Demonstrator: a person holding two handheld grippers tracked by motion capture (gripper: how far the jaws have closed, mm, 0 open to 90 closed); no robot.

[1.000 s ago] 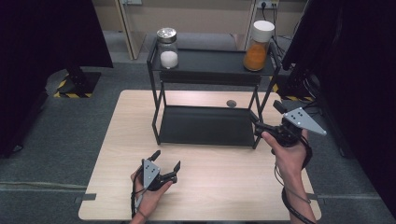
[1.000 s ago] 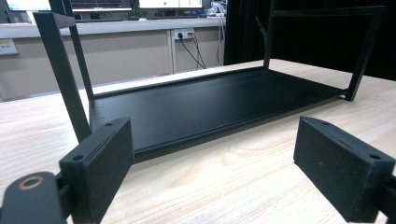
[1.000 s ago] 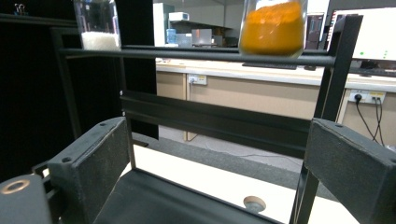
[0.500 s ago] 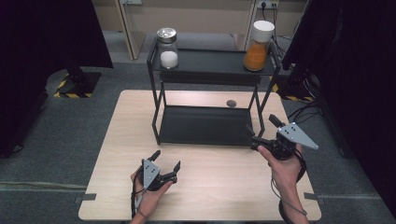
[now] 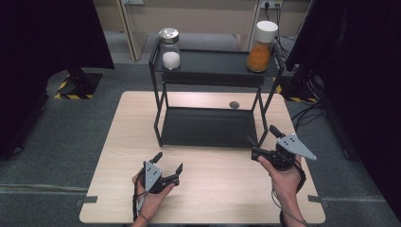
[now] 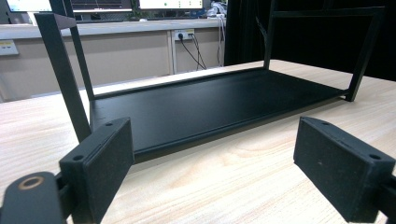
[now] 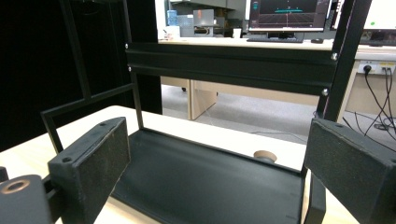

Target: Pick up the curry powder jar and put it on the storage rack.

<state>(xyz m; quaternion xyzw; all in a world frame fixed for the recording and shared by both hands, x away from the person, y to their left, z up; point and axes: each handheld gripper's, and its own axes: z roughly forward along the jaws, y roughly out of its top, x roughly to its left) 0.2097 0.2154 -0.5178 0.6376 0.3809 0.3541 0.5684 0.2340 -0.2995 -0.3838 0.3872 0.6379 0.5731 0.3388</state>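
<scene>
A black two-tier rack (image 5: 163, 101) stands at the middle of the wooden table (image 5: 118, 142). On its top shelf a jar of white powder (image 5: 170, 49) stands at the left and a jar of orange powder (image 5: 261, 42) at the right. My left gripper (image 5: 169, 161) rests open near the front edge, facing the bare lower shelf (image 6: 210, 102); its pads (image 6: 100, 161) have nothing between them. My right gripper (image 5: 261, 135) is open by the rack's front right post, looking across the lower shelf (image 7: 201, 182), jaws wide and empty.
A small round dark disc (image 5: 234, 104) lies on the table behind the rack and appears as a brown round spot (image 7: 265, 155) in the right gripper view. Dark curtains flank the table. Bare wood stretches between the two hands.
My right hand has sunk and come toward the near edge, from beside the rack's right post to its front right corner. The left hand has stayed put.
</scene>
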